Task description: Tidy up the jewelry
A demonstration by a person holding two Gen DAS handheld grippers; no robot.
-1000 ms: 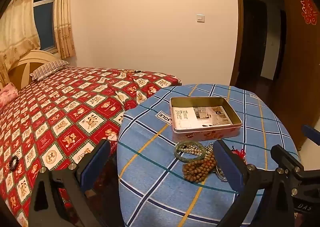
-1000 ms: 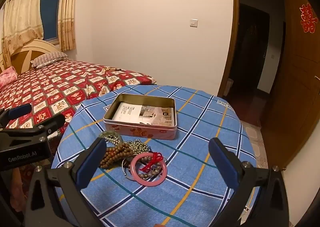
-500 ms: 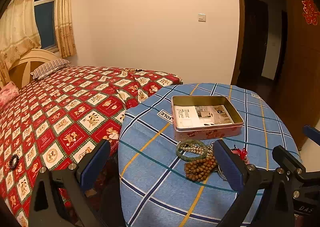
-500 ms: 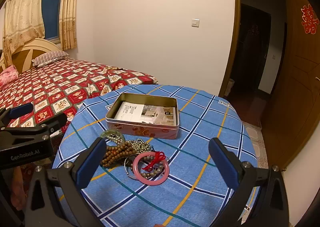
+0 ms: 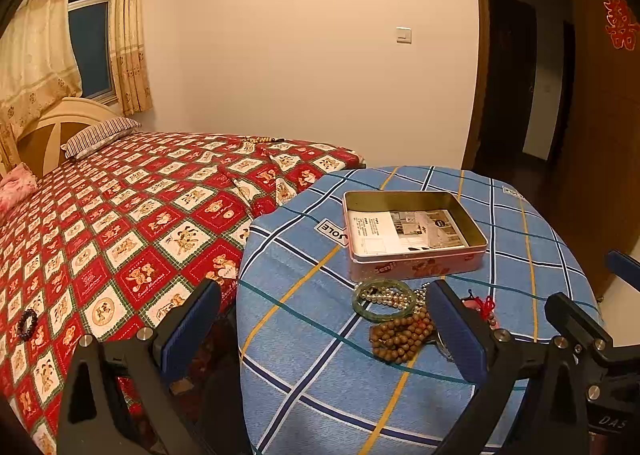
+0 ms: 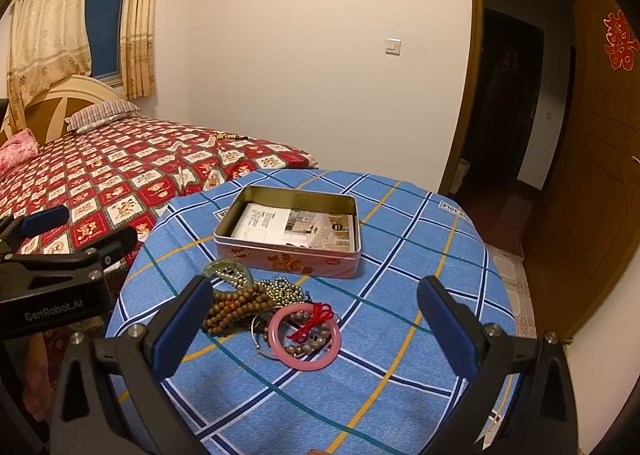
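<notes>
A pile of jewelry lies on the blue checked tablecloth [image 6: 400, 335]: a pink bangle [image 6: 305, 337] with a red tassel, brown wooden beads [image 6: 236, 305], a green bangle [image 5: 383, 299] and pearl strands. Behind it stands an open pink tin [image 6: 290, 231], also in the left wrist view [image 5: 414, 237], with a leaflet inside. My right gripper [image 6: 316, 329] is open and empty, over the pile. My left gripper [image 5: 324, 329] is open and empty, left of the pile near the table's edge.
A bed with a red patterned cover [image 5: 120, 223] stands left of the table; a dark bead bracelet [image 5: 27, 323] lies on it. An open doorway [image 6: 508, 103] and a wooden door [image 6: 600, 135] are at the right.
Both grippers have drifted slightly forward toward the pile and the tin. Both stay open and nothing has been taken hold of.
</notes>
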